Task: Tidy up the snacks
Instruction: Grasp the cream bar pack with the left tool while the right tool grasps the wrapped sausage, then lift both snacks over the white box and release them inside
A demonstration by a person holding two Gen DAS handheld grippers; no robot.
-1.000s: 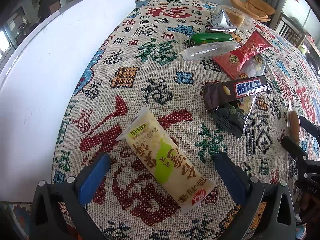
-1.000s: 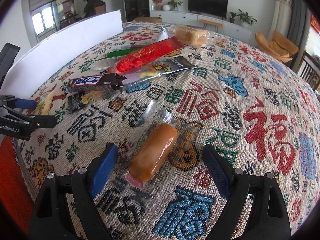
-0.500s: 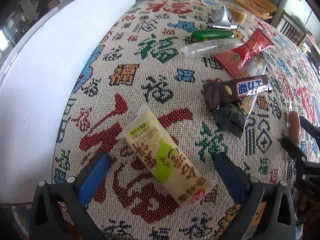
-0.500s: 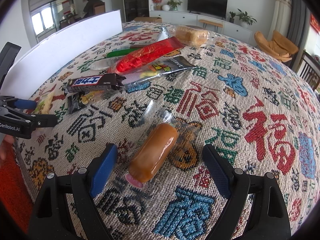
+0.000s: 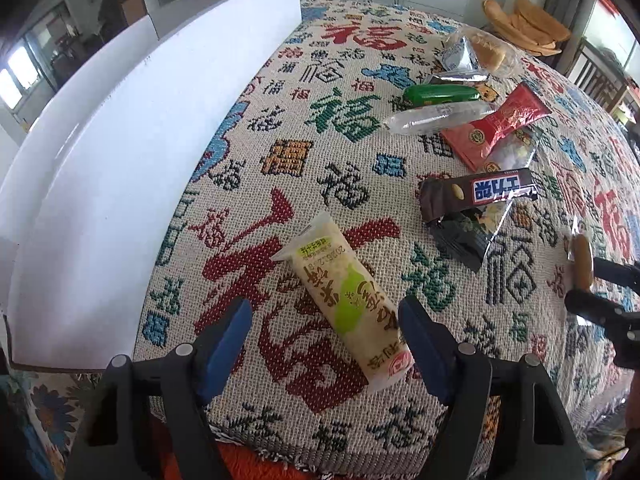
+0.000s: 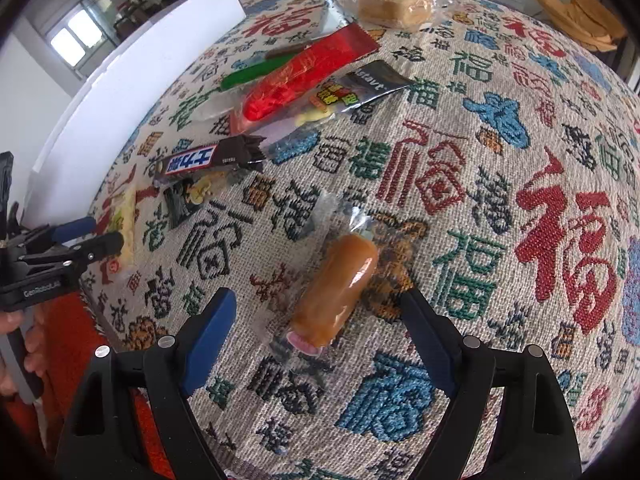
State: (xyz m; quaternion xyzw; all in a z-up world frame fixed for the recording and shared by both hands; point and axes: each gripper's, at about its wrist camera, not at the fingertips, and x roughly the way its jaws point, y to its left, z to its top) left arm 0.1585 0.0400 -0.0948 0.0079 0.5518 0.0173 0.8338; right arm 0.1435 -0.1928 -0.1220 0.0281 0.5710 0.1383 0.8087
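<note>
Our left gripper (image 5: 324, 336): jaws wide, straddling the cream-and-green snack pack (image 5: 346, 298), date print partly legible. Right gripper (image 6: 316, 328): jaws wide around the orange sausage (image 6: 334, 292). Beyond it, chocolate bar (image 6: 200, 162); "GenRobot" lettering shows only in right view.

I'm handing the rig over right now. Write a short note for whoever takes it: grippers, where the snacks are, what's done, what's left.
Left gripper: open, empty, straddling the yellow-green snack pack near the cloth's edge.
Right gripper: open, empty, straddling the wrapped sausage.
Chocolate bar, red packet, green packet, clear packet and bread lie loosely clustered further back on the cloth.
Done: nothing grasped.
Left: close on both snacks, then sort the rest.
</note>
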